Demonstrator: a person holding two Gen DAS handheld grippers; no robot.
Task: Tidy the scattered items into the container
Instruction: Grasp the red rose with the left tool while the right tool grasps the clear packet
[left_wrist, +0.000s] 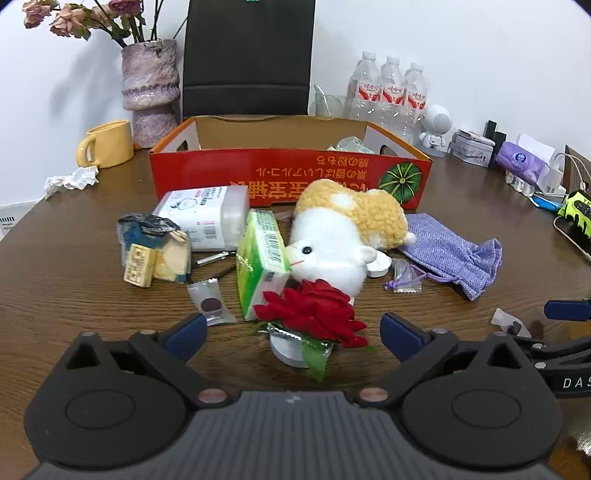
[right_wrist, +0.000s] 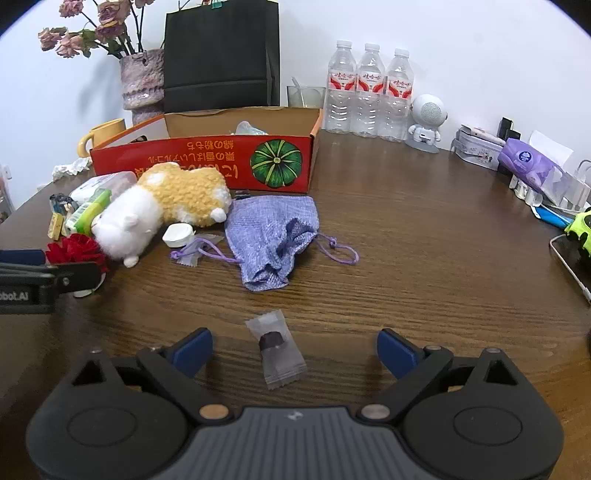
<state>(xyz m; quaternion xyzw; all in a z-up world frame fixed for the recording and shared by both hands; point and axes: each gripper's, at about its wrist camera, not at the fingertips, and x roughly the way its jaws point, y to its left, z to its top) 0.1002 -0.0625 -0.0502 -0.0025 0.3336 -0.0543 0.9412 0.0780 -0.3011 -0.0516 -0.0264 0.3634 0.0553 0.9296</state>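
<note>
Rose (left_wrist: 314, 314) sits between the wide-open fingers of the left gripper (left_wrist: 293, 330), near the box (left_wrist: 288, 173). Probably light and squashy, so pinch the base. Right gripper (right_wrist: 294, 350), also spread, straddles a flimsy, likely slippery candy packet (right_wrist: 277, 347).

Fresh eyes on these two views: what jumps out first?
The red cardboard box with the green pumpkin print, mid-table behind the clutter. Just in front of it lies a white-and-yellow plush toy, with a red fabric rose ahead of the open left claw. The open right claw frames a clear-wrapped dark candy.
</note>
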